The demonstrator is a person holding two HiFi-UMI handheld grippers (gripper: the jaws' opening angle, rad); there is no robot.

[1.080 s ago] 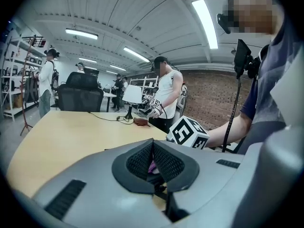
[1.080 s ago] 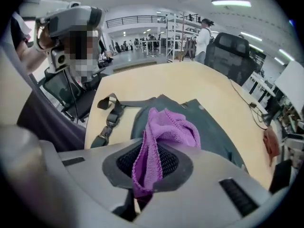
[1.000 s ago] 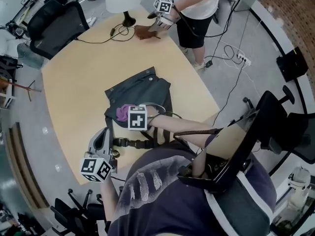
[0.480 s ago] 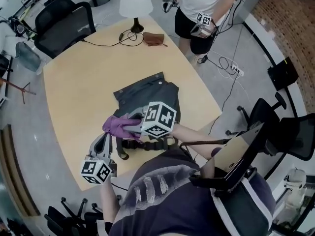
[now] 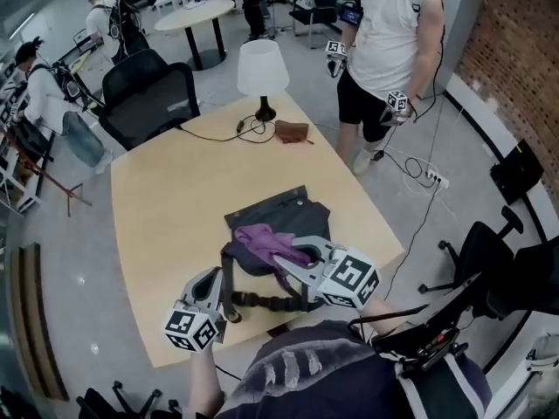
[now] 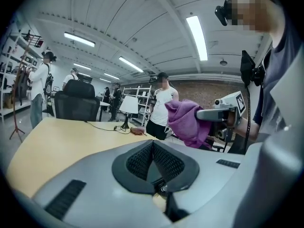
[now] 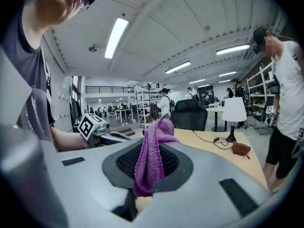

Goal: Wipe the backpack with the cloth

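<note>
The right gripper's jaws are clamped on the purple cloth, held over the dark backpack on the counter. The left gripper's jaws are closed, seemingly on a backpack strap. Tugging that strap mid-wipe could drag the backpack off the near edge.

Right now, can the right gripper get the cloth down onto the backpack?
Probably yes: the right gripper holds the cloth above the backpack, and nothing shows between them.
</note>
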